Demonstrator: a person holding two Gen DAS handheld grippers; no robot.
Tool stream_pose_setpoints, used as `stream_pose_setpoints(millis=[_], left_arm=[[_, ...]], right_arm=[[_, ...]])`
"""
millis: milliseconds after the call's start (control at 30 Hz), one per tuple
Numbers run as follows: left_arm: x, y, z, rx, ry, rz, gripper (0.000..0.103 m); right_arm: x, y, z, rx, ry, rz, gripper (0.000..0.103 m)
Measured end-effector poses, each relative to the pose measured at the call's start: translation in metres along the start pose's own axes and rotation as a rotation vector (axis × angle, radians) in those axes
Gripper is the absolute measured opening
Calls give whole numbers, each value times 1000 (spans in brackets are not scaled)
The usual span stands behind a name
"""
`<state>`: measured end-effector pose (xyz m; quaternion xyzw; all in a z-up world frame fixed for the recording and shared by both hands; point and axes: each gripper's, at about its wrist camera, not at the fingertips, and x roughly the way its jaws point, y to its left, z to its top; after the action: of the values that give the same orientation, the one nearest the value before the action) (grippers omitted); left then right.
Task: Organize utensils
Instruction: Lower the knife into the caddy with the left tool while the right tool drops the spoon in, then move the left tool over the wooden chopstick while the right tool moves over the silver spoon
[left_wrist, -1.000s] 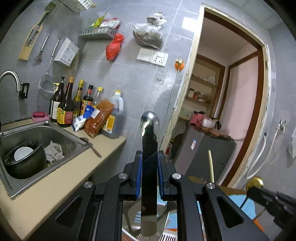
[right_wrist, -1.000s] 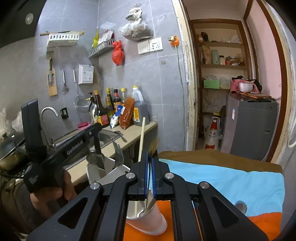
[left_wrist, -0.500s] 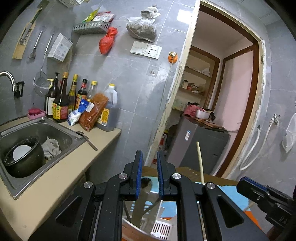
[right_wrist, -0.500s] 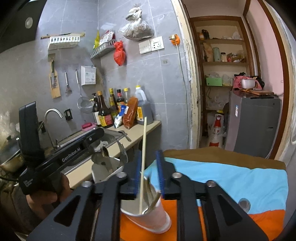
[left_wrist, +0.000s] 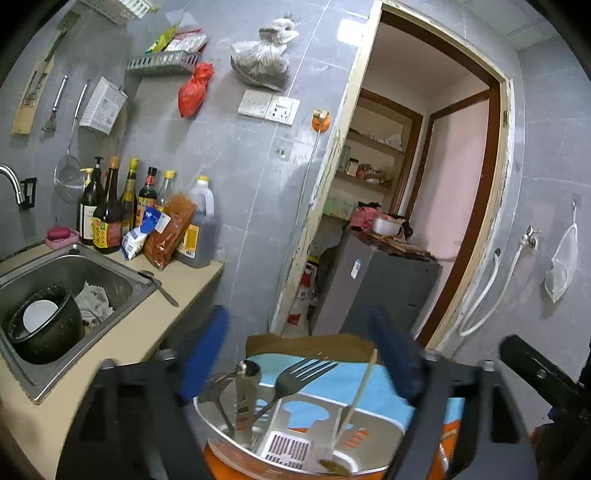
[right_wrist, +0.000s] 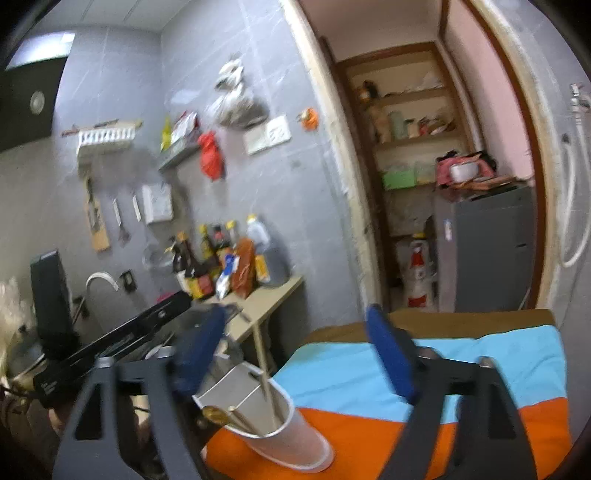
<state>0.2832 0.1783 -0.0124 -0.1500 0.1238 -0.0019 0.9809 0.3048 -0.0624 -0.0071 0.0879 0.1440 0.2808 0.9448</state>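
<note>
A white utensil holder (left_wrist: 221, 437) stands on the blue and orange cloth. Inside it lean a steel fork (left_wrist: 295, 373), a steel spoon (left_wrist: 248, 371) and a pale chopstick (left_wrist: 362, 384). My left gripper (left_wrist: 299, 354) hovers just above and behind the holder, its jaws opening wide, nothing pressed between its blue pads (left_wrist: 205, 354). In the right wrist view the holder (right_wrist: 291, 435) sits low between the fingers, with the chopstick (right_wrist: 259, 350) upright and a gold spoon (right_wrist: 212, 411) in it. My right gripper (right_wrist: 295, 354) is also opening, gripping nothing.
A counter (left_wrist: 147, 325) on the left carries a steel sink (left_wrist: 22, 373) with a black pot (left_wrist: 44, 325), plus sauce bottles (left_wrist: 107, 218) by the wall. A doorway (left_wrist: 424, 184) and a grey cabinet (left_wrist: 391, 288) lie behind. The cloth-covered table (right_wrist: 480, 365) extends right.
The left gripper let go of the steel spoon, which now stands in the holder, and spread wide. The right gripper released the chopstick into the holder and opened. Both rose slightly.
</note>
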Motion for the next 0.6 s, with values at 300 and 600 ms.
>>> stream_pose_setpoints(millis=[300,600], left_arm=[[-22,-48,-3,59,-28,-19,94],[-31,-109,-37,118,11,-88,94]], right_arm=[[-55,-35,7,3,-86,-145,103],[-106,-68,-3,-42,-108,-269,103]])
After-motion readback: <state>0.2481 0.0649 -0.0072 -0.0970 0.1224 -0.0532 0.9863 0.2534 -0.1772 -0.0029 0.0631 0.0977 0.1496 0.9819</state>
